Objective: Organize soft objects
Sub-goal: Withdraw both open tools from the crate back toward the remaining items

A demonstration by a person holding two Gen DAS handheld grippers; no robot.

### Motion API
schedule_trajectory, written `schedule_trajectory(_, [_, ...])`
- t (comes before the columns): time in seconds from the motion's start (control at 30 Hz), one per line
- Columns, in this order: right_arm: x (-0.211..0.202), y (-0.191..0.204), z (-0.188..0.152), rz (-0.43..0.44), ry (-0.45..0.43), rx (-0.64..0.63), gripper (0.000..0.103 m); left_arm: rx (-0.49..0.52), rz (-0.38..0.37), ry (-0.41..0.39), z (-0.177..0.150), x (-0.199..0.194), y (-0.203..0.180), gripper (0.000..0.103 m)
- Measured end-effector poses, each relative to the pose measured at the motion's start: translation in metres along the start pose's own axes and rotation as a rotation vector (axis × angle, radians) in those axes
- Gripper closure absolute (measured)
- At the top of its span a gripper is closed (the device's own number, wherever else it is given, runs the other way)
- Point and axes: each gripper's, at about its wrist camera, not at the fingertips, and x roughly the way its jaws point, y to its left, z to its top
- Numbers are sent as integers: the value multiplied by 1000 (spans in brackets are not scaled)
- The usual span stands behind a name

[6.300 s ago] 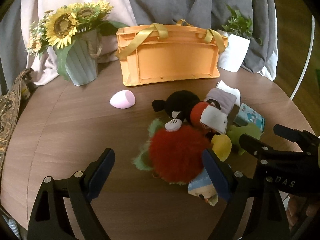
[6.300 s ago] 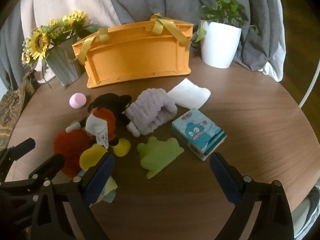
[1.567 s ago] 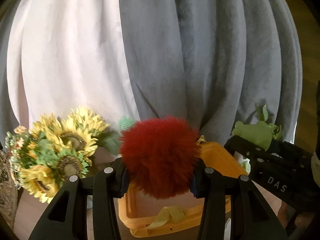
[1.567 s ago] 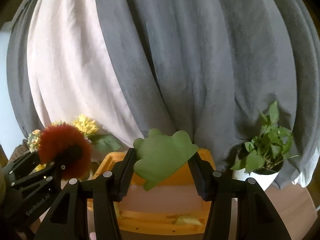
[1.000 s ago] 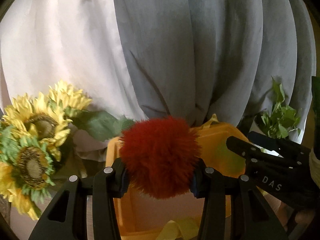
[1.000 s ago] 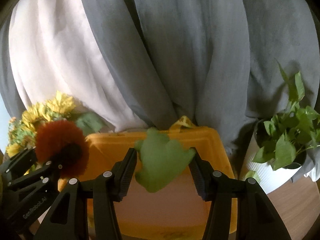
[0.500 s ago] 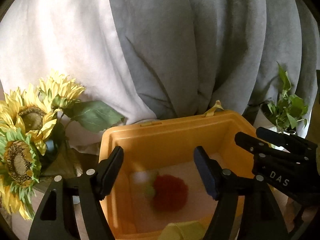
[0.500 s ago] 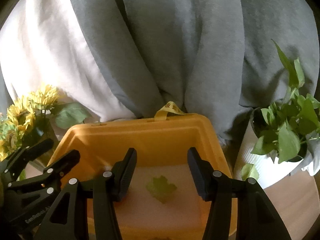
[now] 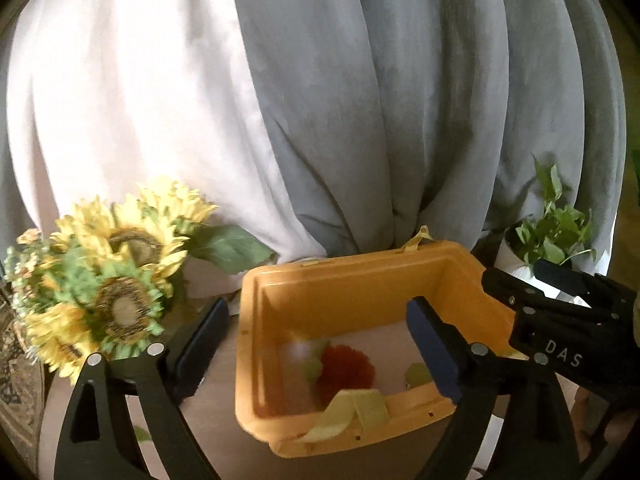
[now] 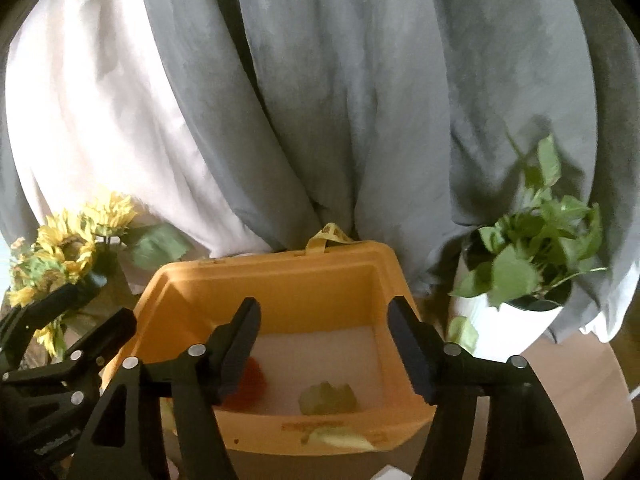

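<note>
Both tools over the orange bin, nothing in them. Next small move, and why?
Probably draw both tools back from the orange bin toward the remaining soft items. The red pom-pom and green plush already lie inside; left tool and right tool have jaws opening with nothing between them, so nothing remains to release here.

We have two wrist fisheyes, both close above the orange bin (image 9: 360, 280), looking forward and down into it toward the curtains (image 10: 320, 100). Left wrist view sits nearer the sunflowers (image 9: 120, 304) and catches the right gripper (image 9: 516, 280) at its right edge. Right wrist view sits nearer the potted plant (image 10: 532, 248) and catches the left gripper (image 10: 90, 310) at lower left; we share bin, curtains, flowers and plant.
</note>
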Motion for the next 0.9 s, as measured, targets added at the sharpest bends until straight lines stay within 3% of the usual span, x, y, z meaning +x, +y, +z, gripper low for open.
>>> schedule_trajectory(0.9, [-163, 27, -41, -36, -164, 1, 29, 26, 66, -168, -33, -165, 7, 5])
